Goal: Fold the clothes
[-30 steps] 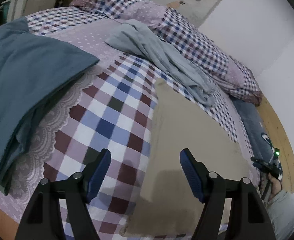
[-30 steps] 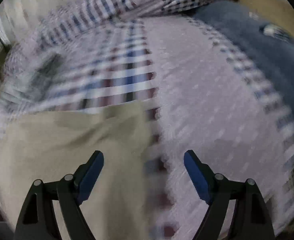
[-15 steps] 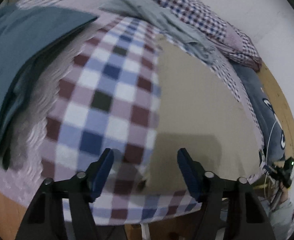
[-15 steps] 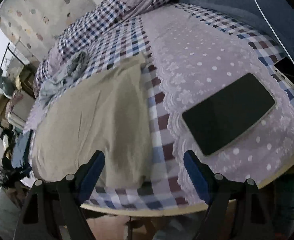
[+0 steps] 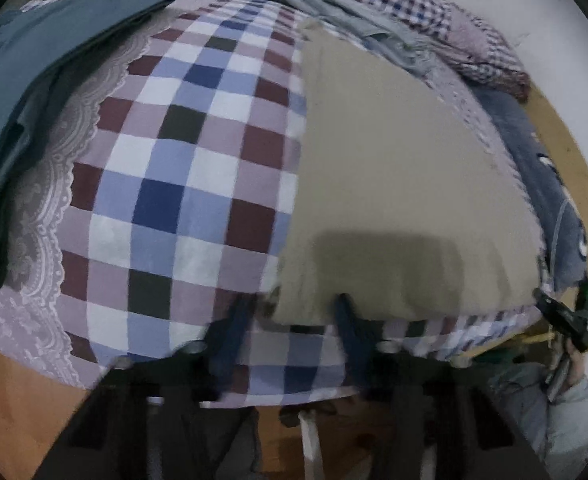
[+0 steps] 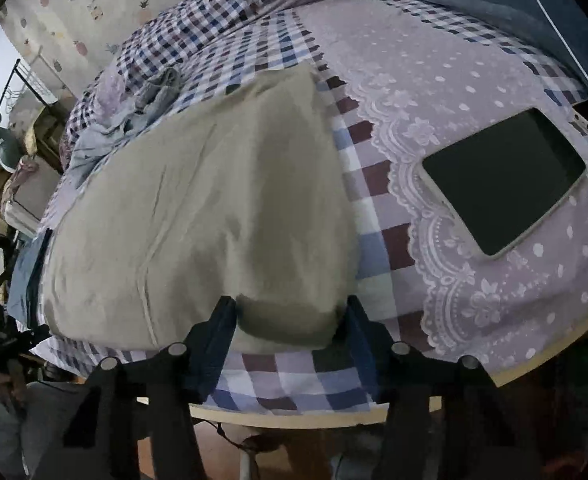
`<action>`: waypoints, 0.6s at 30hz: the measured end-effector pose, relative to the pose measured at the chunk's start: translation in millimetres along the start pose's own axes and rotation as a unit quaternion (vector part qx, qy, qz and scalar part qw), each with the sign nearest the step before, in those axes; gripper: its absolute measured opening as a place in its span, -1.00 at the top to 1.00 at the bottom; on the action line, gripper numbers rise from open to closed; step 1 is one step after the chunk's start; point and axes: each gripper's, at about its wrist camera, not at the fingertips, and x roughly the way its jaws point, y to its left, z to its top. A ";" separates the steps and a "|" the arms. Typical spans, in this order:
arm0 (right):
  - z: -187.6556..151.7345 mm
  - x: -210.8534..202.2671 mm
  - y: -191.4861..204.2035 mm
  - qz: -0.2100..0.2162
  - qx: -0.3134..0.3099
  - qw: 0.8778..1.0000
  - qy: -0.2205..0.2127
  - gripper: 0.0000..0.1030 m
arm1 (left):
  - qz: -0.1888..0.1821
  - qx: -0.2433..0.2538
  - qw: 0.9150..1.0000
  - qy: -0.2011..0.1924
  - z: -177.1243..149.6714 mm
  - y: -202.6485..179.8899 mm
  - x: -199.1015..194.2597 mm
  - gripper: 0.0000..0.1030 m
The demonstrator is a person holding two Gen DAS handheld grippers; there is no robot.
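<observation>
Straddling the beige garment's point(image 6: 213, 208) near corners at lower frame, both the left gripper point(image 5: 289, 316) and right gripper point(image 6: 289, 316) stand released; its length runs toward the upper frame.

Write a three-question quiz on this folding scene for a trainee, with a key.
1. True or false: both tongs are open at the near edge of the beige garment.
2. What dark flat device lies on the lilac lace part of the bedcover, to the right of the garment? A) tablet B) book C) tray
3. Fill in: in the left wrist view, the folded ____-coloured cloth lies at the far left of the bed.

Key
1. True: the left tongs and the right tongs each straddle a near corner, jaws apart.
2. A, the tablet.
3. Teal: the teal cloth.
</observation>
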 end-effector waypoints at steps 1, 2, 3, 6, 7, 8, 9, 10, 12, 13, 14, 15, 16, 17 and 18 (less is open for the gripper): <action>-1.1 1.3 0.2 -0.005 -0.001 1.000 0.002 -0.05 | -0.001 0.000 1.000 -0.002 -0.1 -1.9 0.5 0.35; -2.0 2.7 1.8 -0.011 -0.006 1.000 0.002 -0.04 | -0.003 0.001 1.000 -0.004 -0.3 -4.0 0.8 0.35; -2.6 4.2 4.3 -0.016 -0.014 1.000 0.003 -0.03 | -0.003 0.003 1.000 -0.004 -1.2 -7.0 2.3 0.35; -4.4 5.4 7.2 -0.030 -0.027 0.999 0.004 0.40 | -0.001 0.003 1.000 -0.010 -1.7 -12.5 7.6 0.90; -4.8 2.7 6.3 -0.026 -0.026 0.999 0.001 0.68 | 0.000 0.001 1.000 -0.015 -1.0 -12.9 7.6 0.93; -5.4 -2.3 5.4 -0.022 -0.027 0.999 -0.005 0.70 | -0.001 -0.006 1.000 -0.025 -1.3 -11.1 4.2 0.94; -6.2 -6.4 6.4 -0.030 -0.035 0.999 -0.006 0.75 | -0.002 -0.013 0.999 -0.035 -1.8 -9.1 0.4 0.94; -7.1 -10.4 7.9 -0.040 -0.043 0.998 -0.008 0.76 | -0.007 -0.024 0.999 -0.045 1.3 -5.8 -1.8 0.95; -9.6 -14.7 16.0 -0.072 -0.073 0.995 -0.009 0.76 | -0.017 -0.057 0.996 -0.067 0.6 8.0 -15.7 0.95; -11.1 -15.3 20.2 -0.087 -0.084 0.993 -0.007 0.75 | -0.025 -0.069 0.995 -0.071 -0.6 12.7 -18.1 0.95; -12.9 -15.1 25.8 -0.105 -0.097 0.990 -0.006 0.74 | -0.034 -0.081 0.993 -0.075 -1.9 17.2 -20.1 0.94; -14.6 -15.0 31.1 -0.122 -0.109 0.987 -0.005 0.72 | -0.036 -0.091 0.993 -0.074 -3.4 20.4 -19.7 0.93; -15.2 -15.5 34.8 -0.137 -0.115 0.984 -0.005 0.68 | -0.033 -0.096 0.992 -0.072 -4.2 21.9 -18.8 0.92; -16.3 -16.9 37.4 -0.152 -0.116 0.981 -0.005 0.67 | -0.022 -0.101 0.992 -0.071 -4.8 23.5 -18.6 0.92; -17.2 -19.8 38.1 -0.170 -0.113 0.979 -0.007 0.58 | -0.003 -0.109 0.991 -0.074 -5.3 27.0 -20.1 0.92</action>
